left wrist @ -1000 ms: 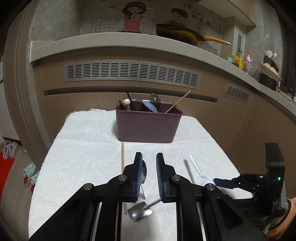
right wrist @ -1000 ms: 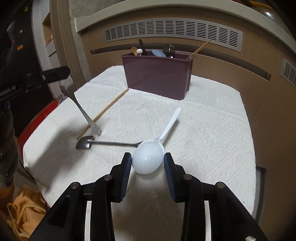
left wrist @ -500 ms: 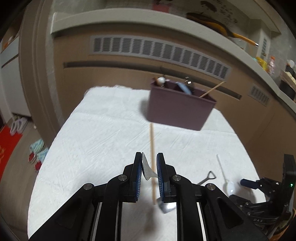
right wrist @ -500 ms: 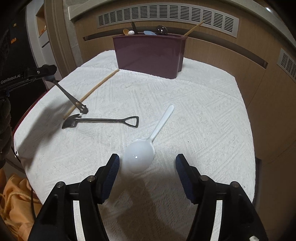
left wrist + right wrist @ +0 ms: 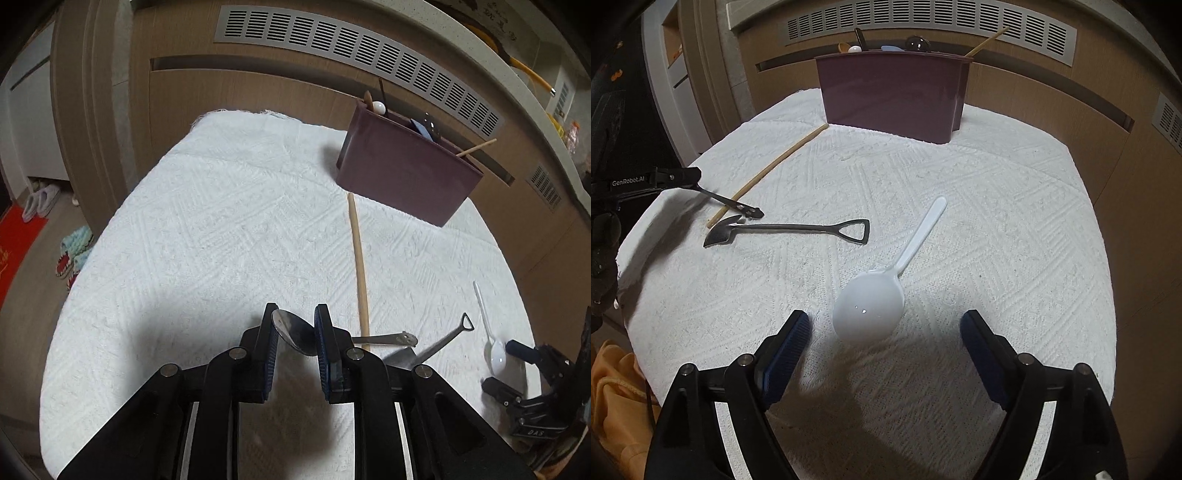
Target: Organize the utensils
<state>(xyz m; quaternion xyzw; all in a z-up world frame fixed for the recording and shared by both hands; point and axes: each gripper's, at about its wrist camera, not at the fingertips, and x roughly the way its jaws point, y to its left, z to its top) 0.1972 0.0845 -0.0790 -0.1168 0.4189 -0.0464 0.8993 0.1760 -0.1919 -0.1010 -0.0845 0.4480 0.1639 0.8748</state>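
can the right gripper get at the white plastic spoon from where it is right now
Probably yes. The right gripper has just been opening its jaws, which now stand apart on either side of the white spoon bowl on the white cloth, pads not touching. Nothing lies between them.

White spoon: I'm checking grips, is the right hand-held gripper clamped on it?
No, the white spoon lies on the cloth between wide-open jaws.

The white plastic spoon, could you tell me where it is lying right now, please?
In the right wrist view the white plastic spoon lies on the white cloth, its bowl between the right gripper's open jaws, right of the shovel-shaped spoon.
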